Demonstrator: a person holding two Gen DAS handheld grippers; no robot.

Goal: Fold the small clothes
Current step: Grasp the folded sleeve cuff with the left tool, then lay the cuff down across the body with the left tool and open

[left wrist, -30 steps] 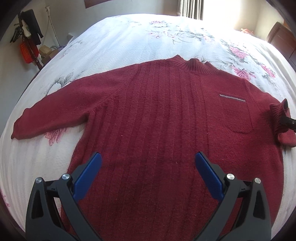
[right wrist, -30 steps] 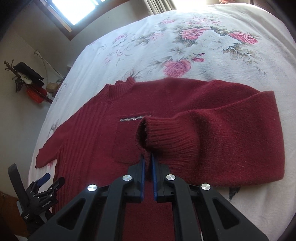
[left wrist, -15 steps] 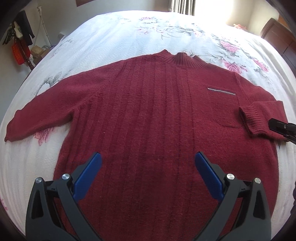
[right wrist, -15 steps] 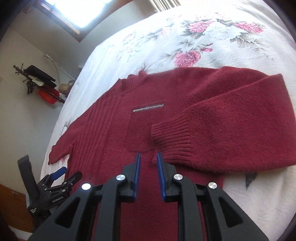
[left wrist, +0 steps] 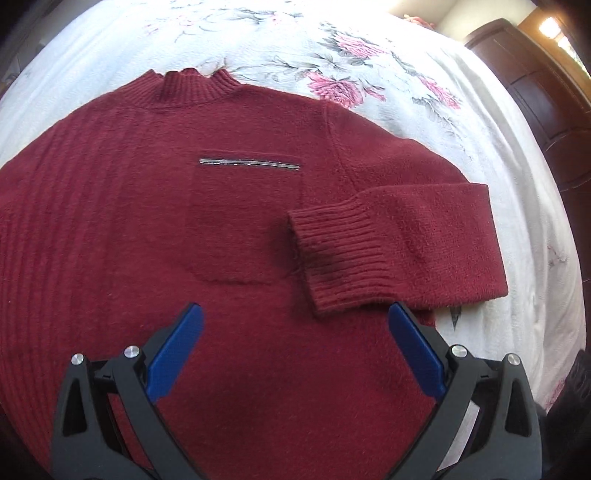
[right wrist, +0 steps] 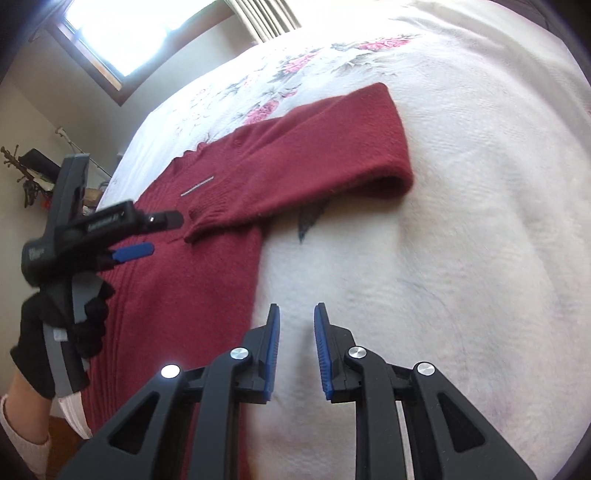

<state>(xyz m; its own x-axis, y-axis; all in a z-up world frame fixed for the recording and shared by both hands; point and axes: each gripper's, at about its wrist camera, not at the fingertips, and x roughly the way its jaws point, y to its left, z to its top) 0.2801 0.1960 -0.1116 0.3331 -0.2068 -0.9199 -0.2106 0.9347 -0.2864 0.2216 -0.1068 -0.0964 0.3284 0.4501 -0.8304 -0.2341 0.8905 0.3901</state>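
Observation:
A dark red knit sweater (left wrist: 155, 229) lies flat, front up, on a floral white bedspread (left wrist: 369, 59). Its right-hand sleeve (left wrist: 413, 229) is folded inward, the ribbed cuff (left wrist: 332, 254) resting beside the chest pocket with a silver strip (left wrist: 249, 163). My left gripper (left wrist: 295, 321) hovers open above the sweater's lower body, just below the cuff, holding nothing. The right gripper (right wrist: 296, 317) is open over bare bedspread to the right of the sweater's side edge (right wrist: 255, 280). In the right wrist view the left gripper (right wrist: 147, 236) appears held by a black-gloved hand (right wrist: 62, 332).
The bedspread (right wrist: 461, 258) stretches wide on the right of the sweater. A dark wooden cabinet (left wrist: 535, 85) stands past the bed's far right edge. A window (right wrist: 140, 33) and a rack with hanging items (right wrist: 33, 177) are at the wall on the left.
The right gripper let go of the cuff, opened wider and drew back to the right off the sweater. The left gripper swung right, toward the folded sleeve and pocket.

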